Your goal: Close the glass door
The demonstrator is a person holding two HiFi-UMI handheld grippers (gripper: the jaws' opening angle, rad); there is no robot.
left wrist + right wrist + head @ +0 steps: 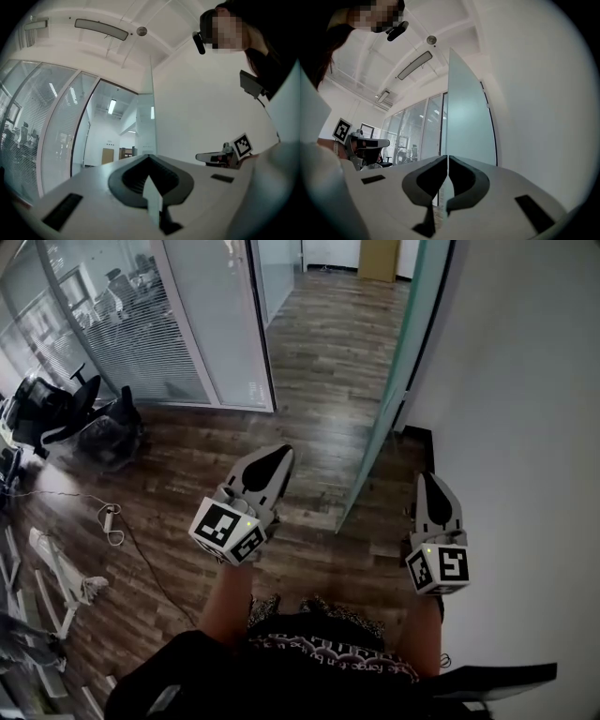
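The frosted glass door [394,390] stands open, seen edge-on and running from the top of the head view down to the wooden floor, close to the white wall on the right. My left gripper [277,454] is to the left of the door's near edge, its jaws closed to a point with nothing in them. My right gripper [428,479] is to the right of that edge, between door and wall, also shut and empty. In the left gripper view the door [146,122] rises just beyond my left gripper [149,159]. In the right gripper view the door [468,122] fills the space ahead of my right gripper [448,159].
A white wall [525,381] runs along the right. A glass partition with blinds [141,324] closes the left side, with office chairs [56,413] in front. A power strip and cable [111,521] lie on the floor. The wooden corridor [328,334] leads ahead.
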